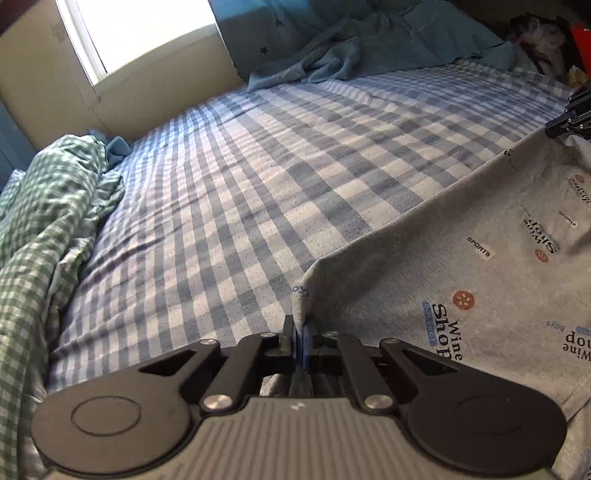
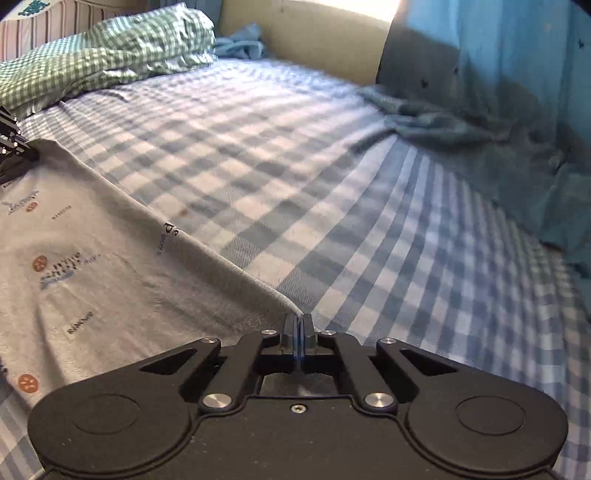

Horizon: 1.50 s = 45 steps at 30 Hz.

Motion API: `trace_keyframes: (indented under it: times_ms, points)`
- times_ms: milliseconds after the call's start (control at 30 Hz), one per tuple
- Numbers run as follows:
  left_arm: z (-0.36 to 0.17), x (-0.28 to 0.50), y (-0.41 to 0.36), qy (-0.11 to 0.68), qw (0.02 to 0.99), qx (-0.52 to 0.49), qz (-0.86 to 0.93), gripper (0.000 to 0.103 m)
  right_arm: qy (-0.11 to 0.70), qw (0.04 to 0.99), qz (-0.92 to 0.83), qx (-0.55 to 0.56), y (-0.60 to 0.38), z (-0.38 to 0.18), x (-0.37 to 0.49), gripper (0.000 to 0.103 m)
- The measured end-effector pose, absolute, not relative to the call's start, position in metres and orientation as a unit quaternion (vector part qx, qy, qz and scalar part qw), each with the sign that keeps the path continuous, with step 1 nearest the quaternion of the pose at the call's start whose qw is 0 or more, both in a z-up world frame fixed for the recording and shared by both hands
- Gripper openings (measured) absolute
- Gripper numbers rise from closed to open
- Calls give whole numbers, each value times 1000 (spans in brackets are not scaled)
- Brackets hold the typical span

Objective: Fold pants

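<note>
The grey pants (image 1: pixel 461 266) with printed words and orange dots lie spread over the blue checked bed sheet (image 1: pixel 258 166). My left gripper (image 1: pixel 299 332) is shut on one corner, and the cloth rises in a fold between its fingers. In the right wrist view the pants (image 2: pixel 92 258) taper to a point that ends between the fingers of my right gripper (image 2: pixel 298 325), which is shut on that corner. The pants' far edge runs taut between the two grippers. Each gripper shows at the edge of the other's view: the right gripper (image 1: pixel 569 118) and the left gripper (image 2: pixel 14 151).
A crumpled green checked cloth (image 1: pixel 48 206) is heaped along one side of the bed. Rumpled blue cloth (image 1: pixel 351 55) lies at the far end under a blue curtain (image 2: pixel 498 55). A beige wall with a bright window (image 1: pixel 147 29) borders the bed.
</note>
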State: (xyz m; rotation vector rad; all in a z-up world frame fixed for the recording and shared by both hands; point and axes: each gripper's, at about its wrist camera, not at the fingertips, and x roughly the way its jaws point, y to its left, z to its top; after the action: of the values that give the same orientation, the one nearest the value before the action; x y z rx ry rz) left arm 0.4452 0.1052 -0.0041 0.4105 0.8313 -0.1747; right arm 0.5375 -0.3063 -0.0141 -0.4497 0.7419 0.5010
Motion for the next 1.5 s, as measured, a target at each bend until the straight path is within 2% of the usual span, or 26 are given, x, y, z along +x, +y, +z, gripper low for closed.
trace_keyframes:
  times_ms: [333,567,733,900,1033,1367,1500]
  points:
    - [57,357,88,289,922,244,-79,2,237,919,195,-246,-312,50,404,0]
    - [63,260,74,213,923,310,-85,2,169,928,173,-282,-311,75,263,0]
    - [39,189,68,179,911,357,-105,3,163,929,157,-294,-306,51,177,0]
    - [-8,141,57,173,884,419,-113,3,183,931,139,-283,-299,4,130,0]
    - [-37,122,44,157,879,439,-96,3,188,929,131,-291,-290,-21,113,0]
    - [-56,105,52,152,876,445,-109,4,167,933,117,-296,-289,-30,89,0]
    - [-63,90,53,106,857,495,-91,3,174,934,114,-290,-287,-39,81,0]
